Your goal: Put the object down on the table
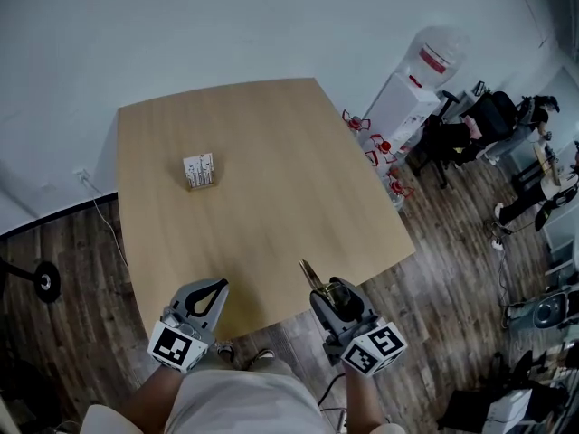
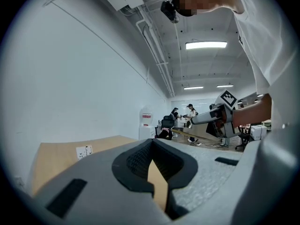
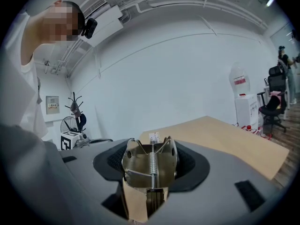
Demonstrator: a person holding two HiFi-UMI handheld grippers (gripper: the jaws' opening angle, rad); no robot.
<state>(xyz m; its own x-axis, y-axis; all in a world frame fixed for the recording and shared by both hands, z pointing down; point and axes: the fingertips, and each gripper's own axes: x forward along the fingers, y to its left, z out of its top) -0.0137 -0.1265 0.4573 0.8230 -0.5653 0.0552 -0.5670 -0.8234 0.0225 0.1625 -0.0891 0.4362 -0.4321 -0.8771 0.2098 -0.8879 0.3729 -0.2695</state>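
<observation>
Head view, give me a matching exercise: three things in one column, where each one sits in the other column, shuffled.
1. small white box
2. shiny metal spring clip
3. white water dispenser with red label

A. standing beyond the right edge of the light wooden table
B. between the right gripper's fingers
C. on that table's top

Pairs: 1-C, 2-B, 3-A.

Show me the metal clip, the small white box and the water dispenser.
metal clip [image 3: 151, 165]: right gripper view, on its central spring.
small white box [image 1: 199, 170]: head view, on its top.
water dispenser [image 1: 396, 107]: head view, on its white body.
</observation>
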